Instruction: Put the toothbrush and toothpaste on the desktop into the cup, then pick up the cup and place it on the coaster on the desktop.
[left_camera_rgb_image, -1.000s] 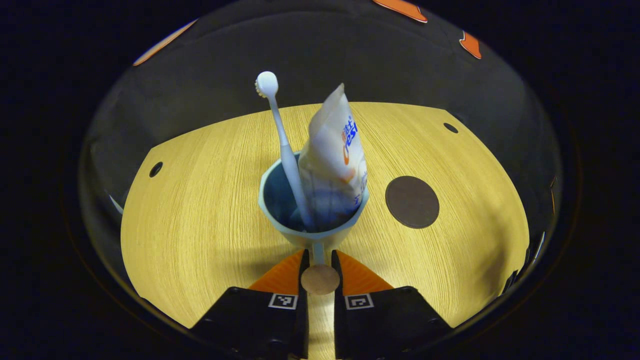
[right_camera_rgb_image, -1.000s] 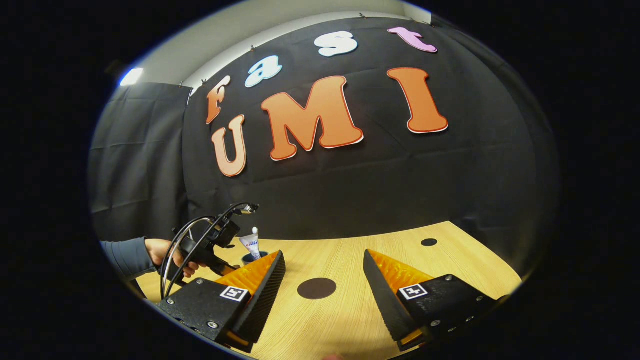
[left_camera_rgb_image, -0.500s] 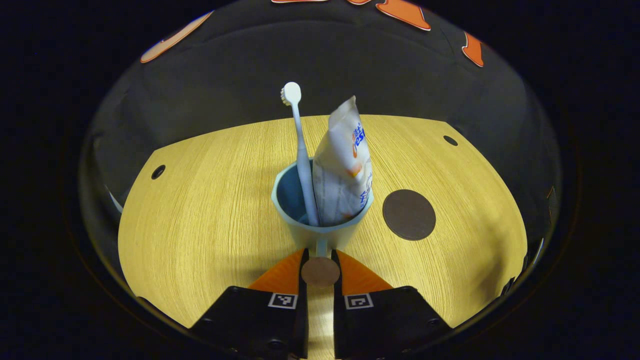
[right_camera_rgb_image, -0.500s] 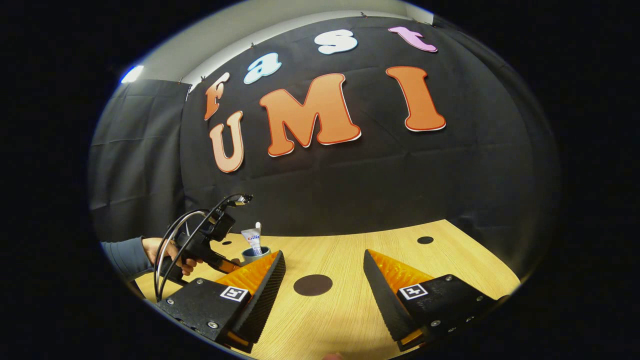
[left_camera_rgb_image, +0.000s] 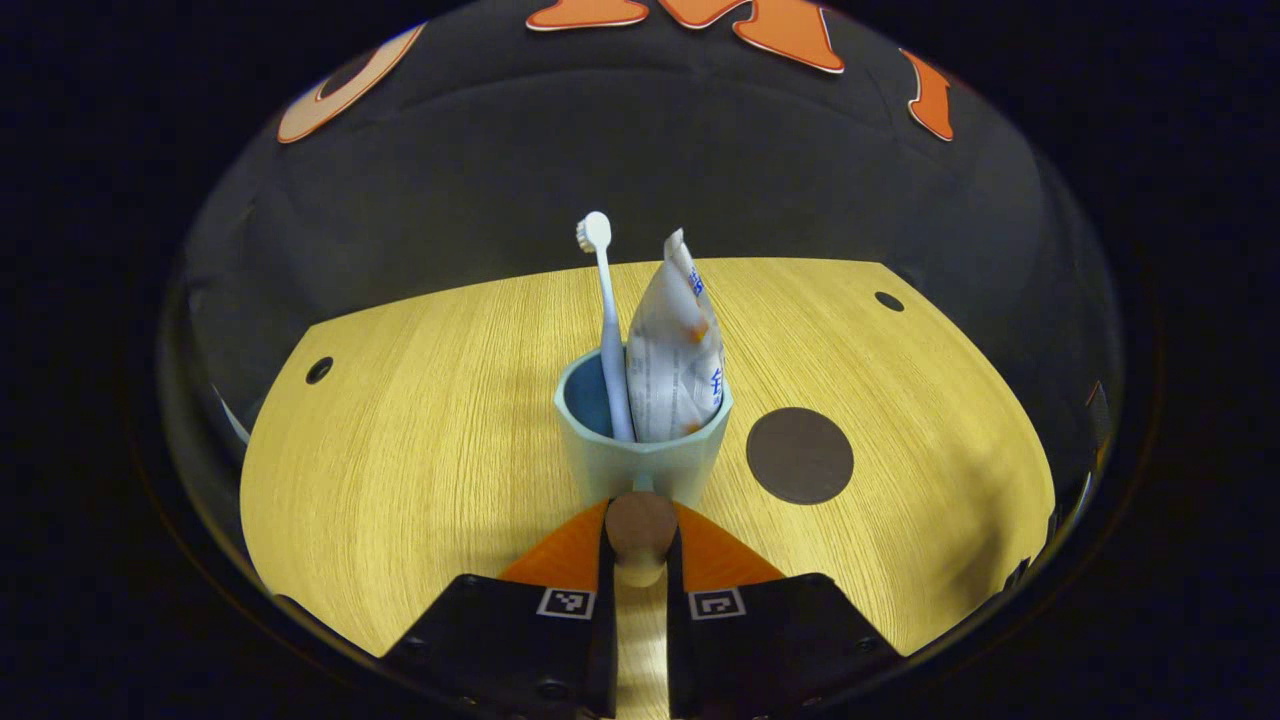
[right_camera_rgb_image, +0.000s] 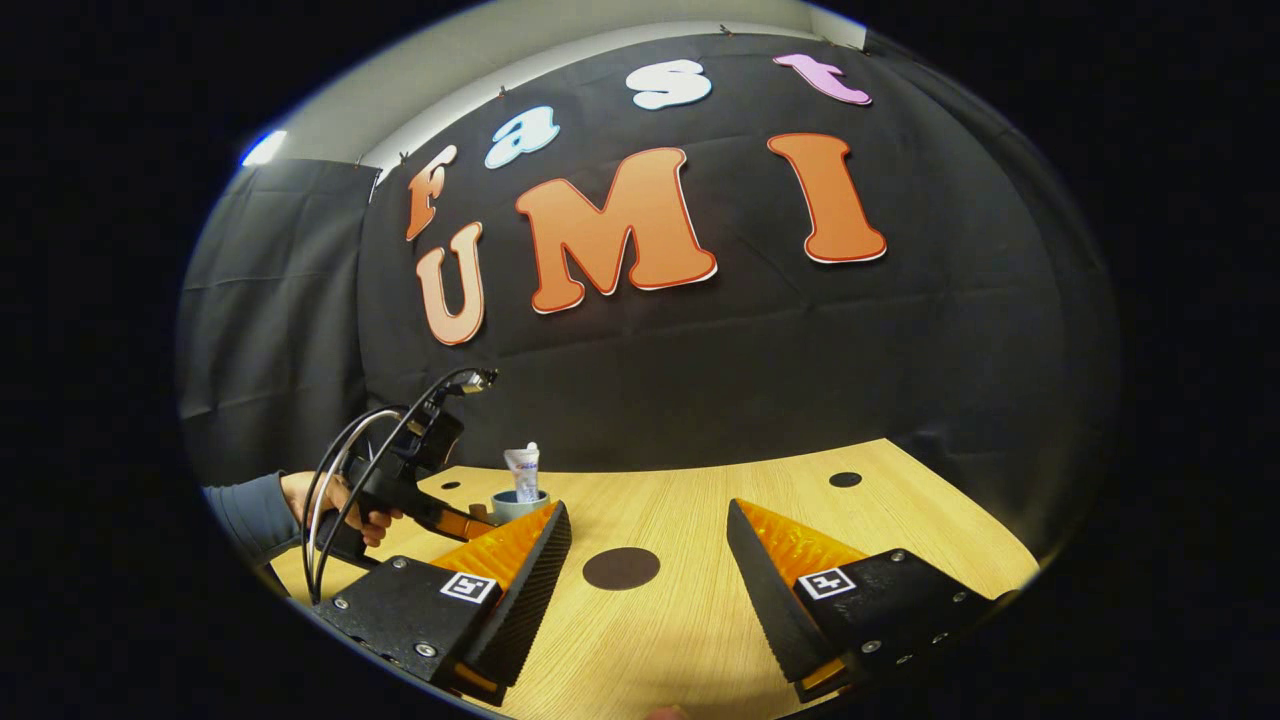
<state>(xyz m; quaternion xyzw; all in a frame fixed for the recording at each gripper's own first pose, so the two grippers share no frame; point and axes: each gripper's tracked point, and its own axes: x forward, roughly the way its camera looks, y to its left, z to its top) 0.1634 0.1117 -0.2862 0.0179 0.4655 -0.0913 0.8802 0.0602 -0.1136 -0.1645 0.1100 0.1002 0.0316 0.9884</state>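
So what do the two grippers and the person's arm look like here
The right gripper has two wedge-shaped fingers with ribbed inner faces, set on black blocks with screws and small square black-and-white markers. The left gripper has a dark pistol-style handle with looping black cables rising to a connector on top; its own blocks carry the same markers. The hand holding it comes out of a grey-blue long sleeve.
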